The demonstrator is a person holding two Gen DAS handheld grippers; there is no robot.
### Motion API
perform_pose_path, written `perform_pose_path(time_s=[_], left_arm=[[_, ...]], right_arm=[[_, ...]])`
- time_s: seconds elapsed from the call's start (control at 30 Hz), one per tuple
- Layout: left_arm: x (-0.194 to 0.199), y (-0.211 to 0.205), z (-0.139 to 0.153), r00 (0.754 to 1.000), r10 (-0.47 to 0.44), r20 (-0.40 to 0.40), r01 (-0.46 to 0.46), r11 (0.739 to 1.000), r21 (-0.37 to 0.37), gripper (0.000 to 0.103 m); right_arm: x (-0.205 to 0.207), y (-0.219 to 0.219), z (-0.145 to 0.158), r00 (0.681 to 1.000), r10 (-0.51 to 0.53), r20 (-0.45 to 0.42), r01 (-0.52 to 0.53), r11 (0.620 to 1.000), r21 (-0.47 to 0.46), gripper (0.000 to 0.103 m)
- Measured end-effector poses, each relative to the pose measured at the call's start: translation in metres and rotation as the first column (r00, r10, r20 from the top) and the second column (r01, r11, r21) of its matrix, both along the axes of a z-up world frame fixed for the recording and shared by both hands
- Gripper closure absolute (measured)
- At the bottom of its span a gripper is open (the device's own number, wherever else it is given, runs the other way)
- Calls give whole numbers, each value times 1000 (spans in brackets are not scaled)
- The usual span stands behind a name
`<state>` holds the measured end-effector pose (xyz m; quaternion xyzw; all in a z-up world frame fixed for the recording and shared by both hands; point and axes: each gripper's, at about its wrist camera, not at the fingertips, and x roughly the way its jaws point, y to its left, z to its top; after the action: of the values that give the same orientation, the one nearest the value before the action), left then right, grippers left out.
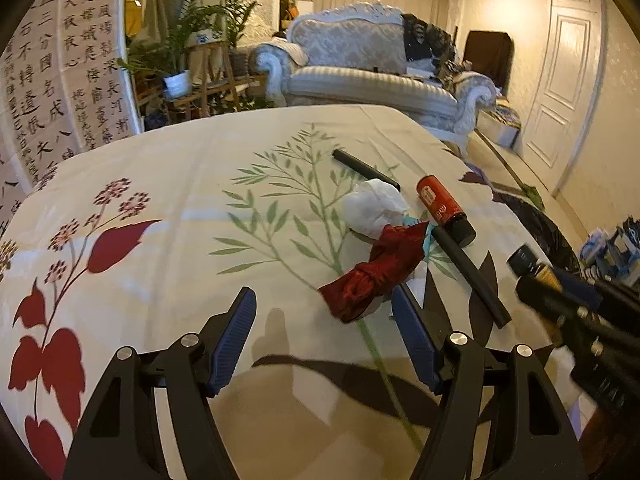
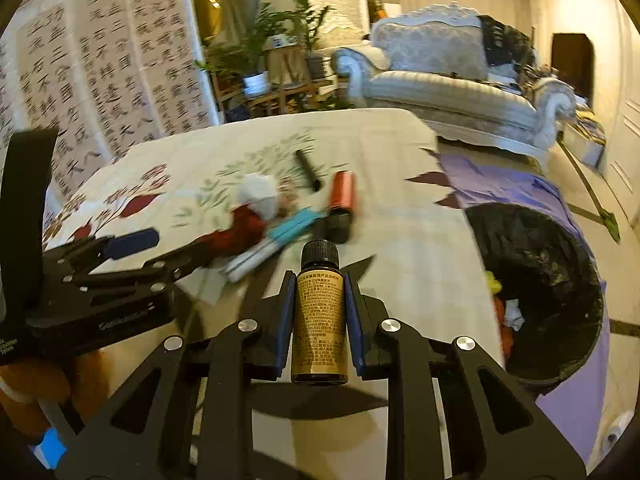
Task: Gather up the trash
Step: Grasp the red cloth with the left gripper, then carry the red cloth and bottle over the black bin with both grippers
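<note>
My right gripper (image 2: 318, 280) is shut on a small gold-labelled bottle (image 2: 319, 320) with a black cap, held above the table; it shows blurred at the right of the left wrist view (image 1: 536, 272). My left gripper (image 1: 324, 308) is open and empty just above the cloth, close to a crumpled red wrapper (image 1: 376, 272). Beyond lie a white tissue wad (image 1: 374, 208), a red bottle (image 1: 444, 206) on its side and two black tubes (image 1: 468, 272) (image 1: 360, 166). A black-lined trash bin (image 2: 536, 288) stands right of the table with some trash inside.
The table wears a floral cloth (image 1: 160, 184). A light blue strip and white paper (image 2: 276, 240) lie by the red wrapper. A purple cloth (image 2: 500, 184) hangs by the bin. A sofa (image 1: 360, 68), plants (image 1: 192, 48) and a calligraphy screen (image 1: 60, 80) stand behind.
</note>
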<state>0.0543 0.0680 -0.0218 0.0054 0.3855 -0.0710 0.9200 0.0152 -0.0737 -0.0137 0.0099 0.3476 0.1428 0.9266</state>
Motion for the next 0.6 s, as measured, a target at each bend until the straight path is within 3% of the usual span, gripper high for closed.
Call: perform_pose_path(time_s=[0.27, 0.43, 0.5, 0.6], left_arm=[[20, -12, -1, 998, -58, -32, 59, 998, 25, 39], [25, -17, -5, 992, -109, -68, 110, 994, 5, 60], [25, -17, -7, 990, -115, -76, 116, 993, 2, 74], [22, -16, -6, 990, -123, -70, 123, 992, -9, 78]], right_arm=[[21, -16, -2, 999, -45, -9, 45, 999, 18, 80], [26, -18, -6, 999, -50, -20, 51, 998, 26, 80], [26, -18, -7, 998, -50, -23, 51, 998, 27, 80], [25, -18, -9, 998, -51, -27, 51, 998, 27, 80]])
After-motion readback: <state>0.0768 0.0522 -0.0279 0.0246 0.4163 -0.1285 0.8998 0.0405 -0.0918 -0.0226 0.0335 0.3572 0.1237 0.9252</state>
